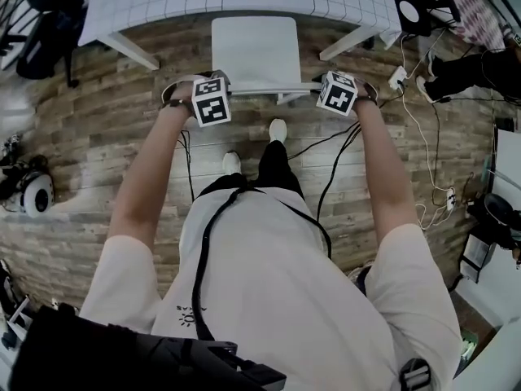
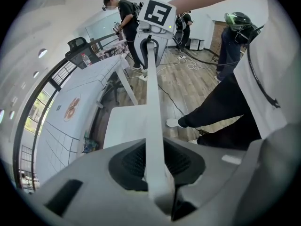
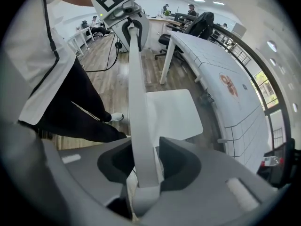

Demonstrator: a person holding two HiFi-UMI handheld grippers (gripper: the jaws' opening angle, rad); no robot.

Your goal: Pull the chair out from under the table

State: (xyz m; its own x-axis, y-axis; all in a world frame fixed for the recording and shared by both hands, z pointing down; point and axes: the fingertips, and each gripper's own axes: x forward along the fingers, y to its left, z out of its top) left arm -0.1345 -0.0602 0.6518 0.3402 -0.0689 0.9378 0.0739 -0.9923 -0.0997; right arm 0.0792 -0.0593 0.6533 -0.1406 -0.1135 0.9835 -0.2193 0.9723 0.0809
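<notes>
Though the head view hides it, left tool clamps chair

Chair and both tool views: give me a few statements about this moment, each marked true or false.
The chair is black. False: it is white.
The left tool has the backrest between its jaws. True.
The right tool is away from the chair. False: it straddles the same backrest.
The table has a grid-patterned top. True.
</notes>
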